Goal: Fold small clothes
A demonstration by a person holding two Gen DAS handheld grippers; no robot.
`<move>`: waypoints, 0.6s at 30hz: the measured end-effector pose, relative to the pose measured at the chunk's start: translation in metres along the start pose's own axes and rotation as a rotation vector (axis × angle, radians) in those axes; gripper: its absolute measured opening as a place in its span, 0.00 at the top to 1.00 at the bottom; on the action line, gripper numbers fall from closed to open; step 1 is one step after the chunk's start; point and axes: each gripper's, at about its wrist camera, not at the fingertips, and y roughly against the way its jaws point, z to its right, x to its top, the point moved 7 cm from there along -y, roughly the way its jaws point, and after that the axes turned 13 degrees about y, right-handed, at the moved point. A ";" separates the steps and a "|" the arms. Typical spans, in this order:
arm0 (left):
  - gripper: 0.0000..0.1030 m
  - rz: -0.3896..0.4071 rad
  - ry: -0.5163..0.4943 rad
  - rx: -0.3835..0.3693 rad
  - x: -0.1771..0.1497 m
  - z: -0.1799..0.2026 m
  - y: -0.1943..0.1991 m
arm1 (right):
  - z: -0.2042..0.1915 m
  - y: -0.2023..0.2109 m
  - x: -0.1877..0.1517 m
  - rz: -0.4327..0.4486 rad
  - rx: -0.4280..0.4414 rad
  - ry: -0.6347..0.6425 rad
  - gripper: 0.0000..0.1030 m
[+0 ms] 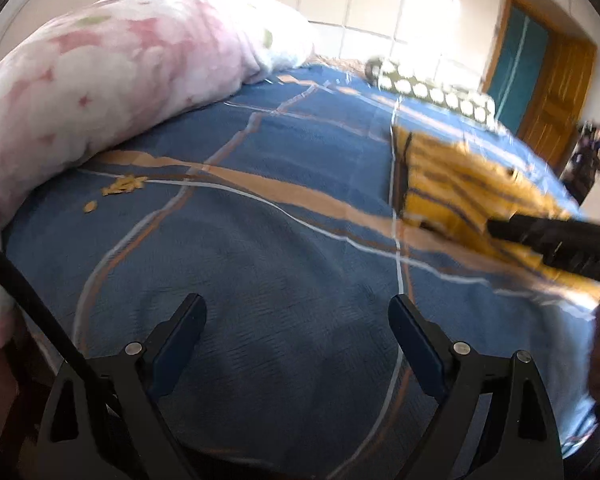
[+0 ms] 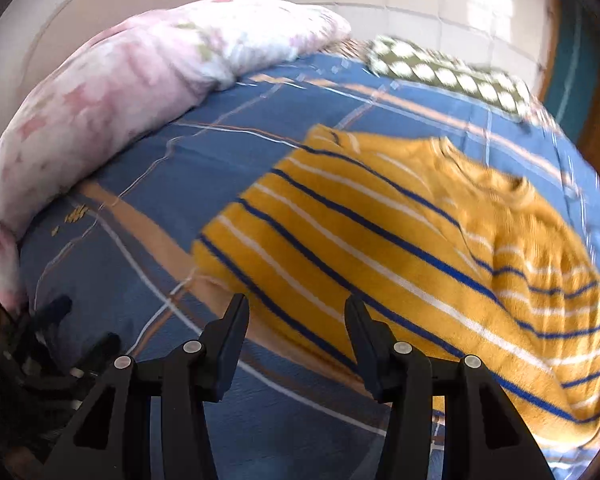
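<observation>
Both our tongs, left (image 1: 298,320) and right (image 2: 296,320), hang released over the bed (image 2: 148,184). The striped yellow sweater (image 2: 400,248) lies right, unfolded; next we likely grasp its near hem.

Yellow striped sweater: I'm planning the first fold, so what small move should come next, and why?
Probably lower the right gripper onto the near hem of the yellow striped sweater and pinch it. The sweater lies spread on the blue bedspread, and both grippers hang open and empty.
</observation>
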 end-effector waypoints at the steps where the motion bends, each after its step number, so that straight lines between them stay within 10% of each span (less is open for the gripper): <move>1: 0.11 0.011 0.019 -0.002 0.003 -0.007 0.006 | -0.007 -0.001 0.001 0.001 -0.001 0.031 0.48; 16: 0.11 0.026 0.097 -0.035 0.013 -0.030 0.023 | -0.053 -0.069 0.023 -0.094 -0.338 0.368 0.48; 18: 0.11 0.015 0.100 -0.041 0.012 -0.028 0.024 | -0.058 -0.074 0.031 -0.095 -0.372 0.382 0.66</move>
